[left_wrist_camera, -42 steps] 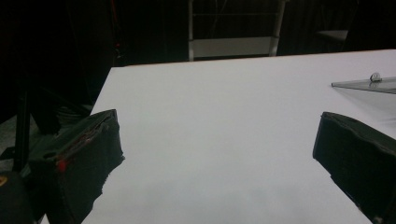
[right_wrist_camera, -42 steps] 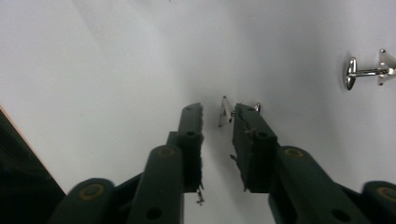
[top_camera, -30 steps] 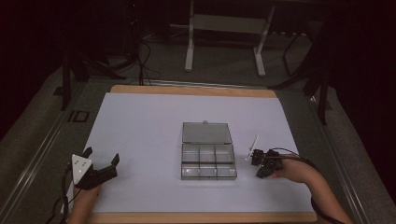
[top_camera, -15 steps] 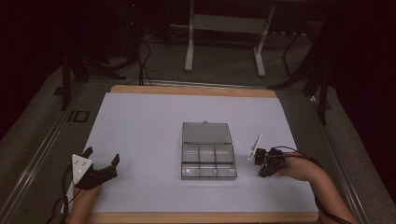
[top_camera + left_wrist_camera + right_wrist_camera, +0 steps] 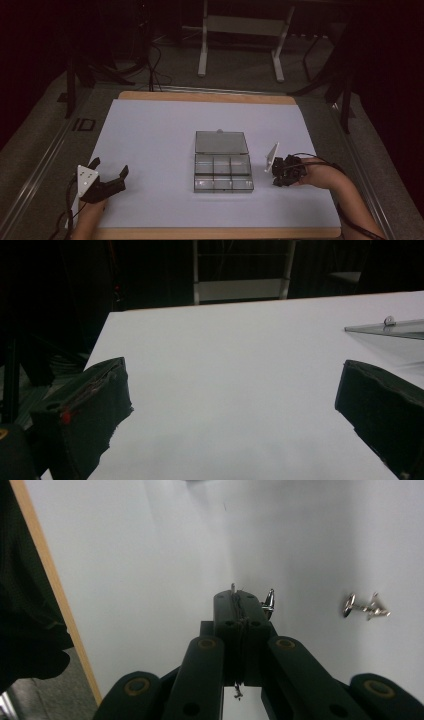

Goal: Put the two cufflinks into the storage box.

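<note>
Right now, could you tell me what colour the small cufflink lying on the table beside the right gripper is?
Shiny silver metal; the cufflink shows best in the right gripper view.

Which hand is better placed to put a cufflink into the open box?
Right. The right gripper is shut on a small metal cufflink beside the compartment box; the left gripper sits open and empty, farther away.

Only readable mark I can see from the high view: a black "ID" on the dark grey floor strip [image 5: 86, 124] just left of my white-covered wooden worktop [image 5: 150, 130], near its far left corner. Nothing else legible: no labels, brands or nos. on anything else I see from my tool views.
</note>
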A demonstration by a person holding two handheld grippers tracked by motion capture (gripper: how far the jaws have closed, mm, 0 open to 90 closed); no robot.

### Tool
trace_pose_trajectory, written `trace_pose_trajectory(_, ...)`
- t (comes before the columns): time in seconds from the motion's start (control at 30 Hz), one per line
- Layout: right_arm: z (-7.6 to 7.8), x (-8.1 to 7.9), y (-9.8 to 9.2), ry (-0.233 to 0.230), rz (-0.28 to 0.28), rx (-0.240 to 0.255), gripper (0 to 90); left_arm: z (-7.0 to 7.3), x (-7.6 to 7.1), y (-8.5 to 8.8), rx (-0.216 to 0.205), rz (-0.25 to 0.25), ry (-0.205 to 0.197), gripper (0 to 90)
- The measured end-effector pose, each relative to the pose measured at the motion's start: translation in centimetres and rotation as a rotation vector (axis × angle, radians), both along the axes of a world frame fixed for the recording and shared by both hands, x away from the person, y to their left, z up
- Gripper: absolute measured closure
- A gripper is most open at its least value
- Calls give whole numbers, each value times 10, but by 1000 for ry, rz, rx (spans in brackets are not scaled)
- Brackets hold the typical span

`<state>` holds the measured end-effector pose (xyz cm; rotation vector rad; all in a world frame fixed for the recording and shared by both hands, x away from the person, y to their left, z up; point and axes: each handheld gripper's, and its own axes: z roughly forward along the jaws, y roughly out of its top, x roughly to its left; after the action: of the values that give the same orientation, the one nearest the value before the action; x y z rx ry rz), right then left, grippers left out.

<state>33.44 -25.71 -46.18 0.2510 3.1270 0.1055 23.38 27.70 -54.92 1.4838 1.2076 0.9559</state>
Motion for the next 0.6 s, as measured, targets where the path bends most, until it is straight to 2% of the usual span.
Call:
trace_pose_trajectory(0.07, 3, -1, 2, -4, 24, 7, 893, 0, 0, 0, 2, -2, 0, 17)
trace_pose_trajectory(0.4, 24, 1, 18, -29, 78, 50, 893, 0, 0, 0, 4, -1, -2, 17)
trace_pose_trajectory(0.6, 32, 4, 31, -41, 107, 71, 893, 0, 0, 0, 4, -2, -3, 17)
